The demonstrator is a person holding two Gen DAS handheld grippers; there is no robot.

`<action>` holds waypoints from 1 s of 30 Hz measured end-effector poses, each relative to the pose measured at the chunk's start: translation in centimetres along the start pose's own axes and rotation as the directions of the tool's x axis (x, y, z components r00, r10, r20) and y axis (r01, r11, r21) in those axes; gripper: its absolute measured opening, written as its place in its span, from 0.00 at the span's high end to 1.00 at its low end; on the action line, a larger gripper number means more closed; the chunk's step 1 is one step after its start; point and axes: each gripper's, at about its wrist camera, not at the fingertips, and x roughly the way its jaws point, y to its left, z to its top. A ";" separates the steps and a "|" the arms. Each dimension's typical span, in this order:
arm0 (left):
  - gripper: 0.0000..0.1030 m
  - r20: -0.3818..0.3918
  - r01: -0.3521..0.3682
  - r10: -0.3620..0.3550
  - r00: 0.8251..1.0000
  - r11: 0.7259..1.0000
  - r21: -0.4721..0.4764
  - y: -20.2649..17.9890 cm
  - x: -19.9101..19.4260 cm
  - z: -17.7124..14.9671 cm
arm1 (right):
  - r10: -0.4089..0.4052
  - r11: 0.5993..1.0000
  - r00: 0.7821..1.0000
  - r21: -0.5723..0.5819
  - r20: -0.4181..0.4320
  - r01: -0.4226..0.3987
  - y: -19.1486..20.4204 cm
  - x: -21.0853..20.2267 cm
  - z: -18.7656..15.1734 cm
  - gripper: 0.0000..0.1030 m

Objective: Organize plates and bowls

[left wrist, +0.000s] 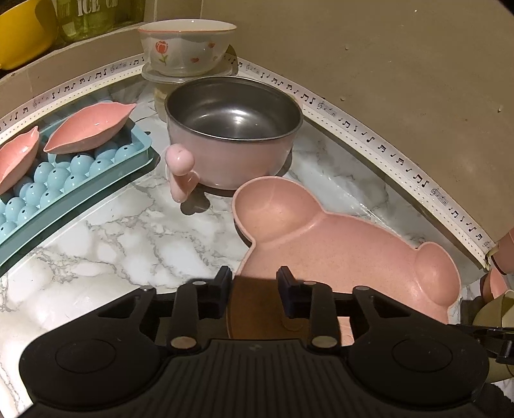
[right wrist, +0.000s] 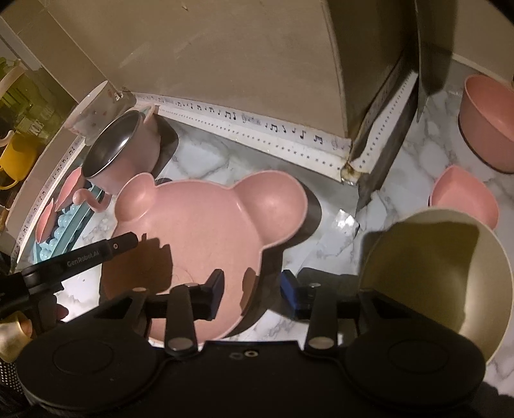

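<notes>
A pink bear-shaped plate (left wrist: 347, 238) lies on the marble counter; it also shows in the right wrist view (right wrist: 199, 222). My left gripper (left wrist: 255, 286) is open, its fingers either side of the plate's near rim. My right gripper (right wrist: 252, 286) is open over the plate's right edge, holding nothing. A steel-lined pink bowl with a handle (left wrist: 234, 128) stands behind the plate. A cream bowl (right wrist: 433, 276) sits close by my right gripper's right finger. Two pink bowls (right wrist: 488, 119) (right wrist: 462, 196) stand at the far right.
A floral bowl (left wrist: 186, 45) sits on a clear lidded tub in the corner. A blue ice-ball tray (left wrist: 64, 180) at the left carries two pink leaf-shaped dishes (left wrist: 90, 125). A wall with music-note trim (left wrist: 385, 141) bounds the counter. A yellow bowl (left wrist: 22, 29) is on the ledge.
</notes>
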 end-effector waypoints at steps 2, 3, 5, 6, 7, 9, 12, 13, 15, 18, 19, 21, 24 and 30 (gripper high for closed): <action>0.78 -0.005 -0.006 0.006 1.000 1.000 0.000 0.2 0.1 0.1 | 0.010 1.000 1.000 0.014 -0.014 -0.010 -0.1 0.4 0.1 0.73; 0.79 -0.006 0.000 0.000 1.000 1.000 -0.004 0.4 0.1 0.1 | 0.011 1.000 1.000 0.017 -0.020 -0.011 -0.1 0.6 0.1 0.76; 0.80 -0.007 0.012 -0.012 1.000 1.000 -0.005 0.6 0.1 0.1 | 0.016 1.000 0.999 0.016 -0.030 -0.016 0.1 0.9 0.1 0.82; 0.81 -0.007 0.015 -0.015 1.000 1.000 -0.004 0.7 0.0 0.1 | 0.012 1.000 0.999 0.013 -0.031 -0.011 0.2 1.0 0.1 0.84; 0.81 -0.007 0.017 -0.017 1.000 1.000 -0.004 0.7 0.0 0.1 | 0.004 1.000 1.000 0.007 -0.028 -0.004 0.3 1.1 0.1 0.86; 0.82 -0.007 0.019 -0.019 1.000 1.000 -0.013 0.9 -0.2 0.0 | -0.006 1.000 1.000 0.000 -0.023 0.006 0.3 1.2 0.0 0.92; 0.83 -0.002 0.028 -0.028 1.000 0.999 -0.024 1.1 -0.7 -0.2 | -0.002 1.000 1.000 -0.005 -0.023 0.002 0.0 1.1 0.1 0.95; 0.83 0.000 0.028 -0.028 1.000 0.999 -0.023 1.2 -1.0 -0.3 | -0.002 1.000 1.000 -0.013 -0.022 0.001 0.0 1.0 0.1 0.95; 0.83 0.001 0.034 -0.033 0.999 0.999 -0.029 1.3 -1.6 -0.5 | 0.000 0.999 1.000 -0.032 -0.021 -0.001 0.1 0.7 0.0 0.95; 0.83 -0.002 0.040 -0.040 0.999 0.999 -0.033 1.6 -2.6 -0.9 | 0.010 0.999 1.000 -0.046 -0.020 -0.011 0.2 0.2 -0.3 0.95; 0.83 0.000 0.042 -0.042 0.999 0.999 -0.032 1.6 -3.1 -1.2 | 0.013 0.999 1.000 -0.052 -0.020 -0.014 0.2 0.0 -0.4 0.95; 0.83 0.003 0.044 -0.044 0.999 0.998 -0.034 1.7 -4.0 -1.5 | 0.017 0.998 1.000 -0.062 -0.018 -0.018 0.3 -0.4 -0.7 0.95; 0.83 0.012 0.029 -0.029 1.000 0.999 -0.021 1.7 -5.7 -2.1 | 0.033 0.997 0.999 -0.076 -0.017 -0.034 0.6 -1.2 -1.1 0.95; 0.83 0.036 0.043 -0.042 0.998 0.999 -0.015 2.4 -9.5 -3.5 | 0.071 0.991 0.997 -0.113 -0.013 -0.072 1.5 -3.8 -2.4 0.95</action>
